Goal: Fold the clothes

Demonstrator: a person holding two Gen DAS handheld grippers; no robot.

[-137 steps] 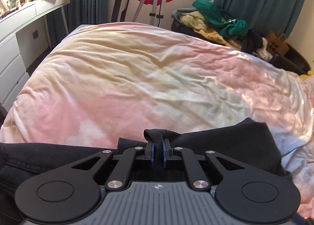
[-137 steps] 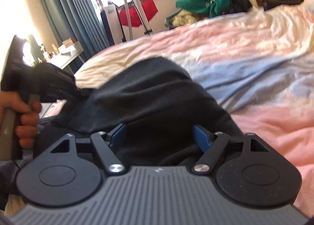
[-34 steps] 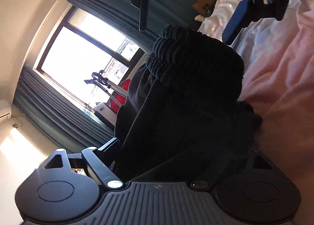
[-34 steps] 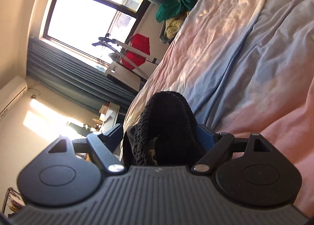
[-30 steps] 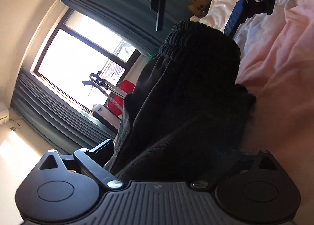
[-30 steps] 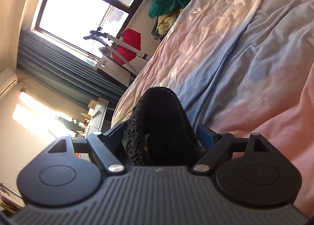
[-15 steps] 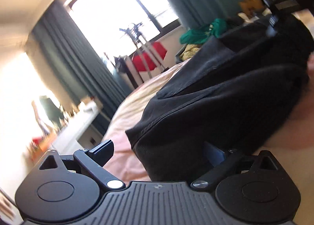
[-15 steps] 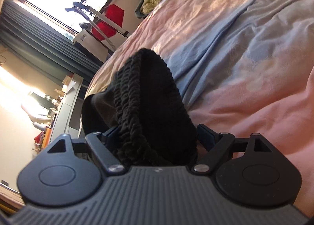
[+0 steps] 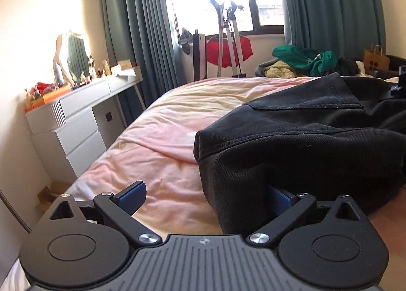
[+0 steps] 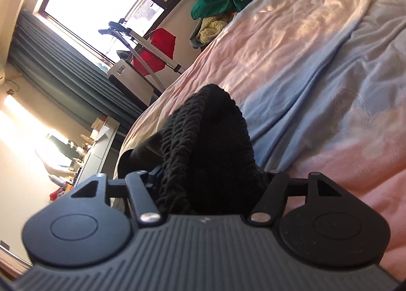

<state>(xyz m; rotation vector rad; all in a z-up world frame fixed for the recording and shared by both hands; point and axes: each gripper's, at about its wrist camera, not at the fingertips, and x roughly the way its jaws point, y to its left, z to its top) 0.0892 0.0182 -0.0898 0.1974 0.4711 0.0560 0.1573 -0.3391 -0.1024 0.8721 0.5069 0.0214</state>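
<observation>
One black cotton garment with a gathered elastic waistband (image 9: 317,138) lies bunched on one bed covered by a pink, cream and pale blue quilt (image 9: 162,138). Two hand-held grippers work it. The left gripper (image 9: 205,198) has its two blue-padded fingers spread wide apart, the right finger tucked under the garment's hem, the left one bare over the quilt. The right gripper (image 10: 206,179) is clamped on the ribbed waistband (image 10: 192,138). One white dresser with drawers (image 9: 73,123) stands beside the bed.
</observation>
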